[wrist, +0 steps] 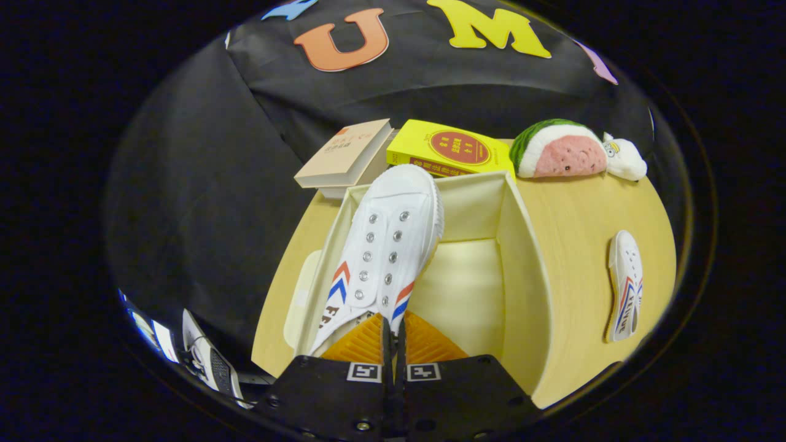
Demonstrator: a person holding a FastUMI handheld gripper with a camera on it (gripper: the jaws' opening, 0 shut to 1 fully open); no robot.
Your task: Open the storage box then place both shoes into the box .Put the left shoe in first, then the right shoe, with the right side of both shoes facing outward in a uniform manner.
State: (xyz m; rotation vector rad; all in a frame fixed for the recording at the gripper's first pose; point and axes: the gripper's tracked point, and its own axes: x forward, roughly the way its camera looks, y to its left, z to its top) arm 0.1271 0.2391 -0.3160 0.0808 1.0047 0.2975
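A white canvas shoe (384, 252) with red and blue chevrons hangs toe-forward over the open cream storage box (522, 258). My gripper (393, 328) is shut on the shoe's heel end, both fingers pressed close together on it. The shoe tilts over the box's left part, its toe near the far wall. The box's floor to the right of the shoe is bare. A second white shoe (625, 285) of the same make lies on its side on the wooden table (583, 215), to the right of the box.
Beyond the box lie a beige book (344, 156) and a yellow book (451, 150). A watermelon-slice plush (556, 150) and a small white plush (625, 158) sit at the table's far right. The box lid (299, 294) lies left of the box.
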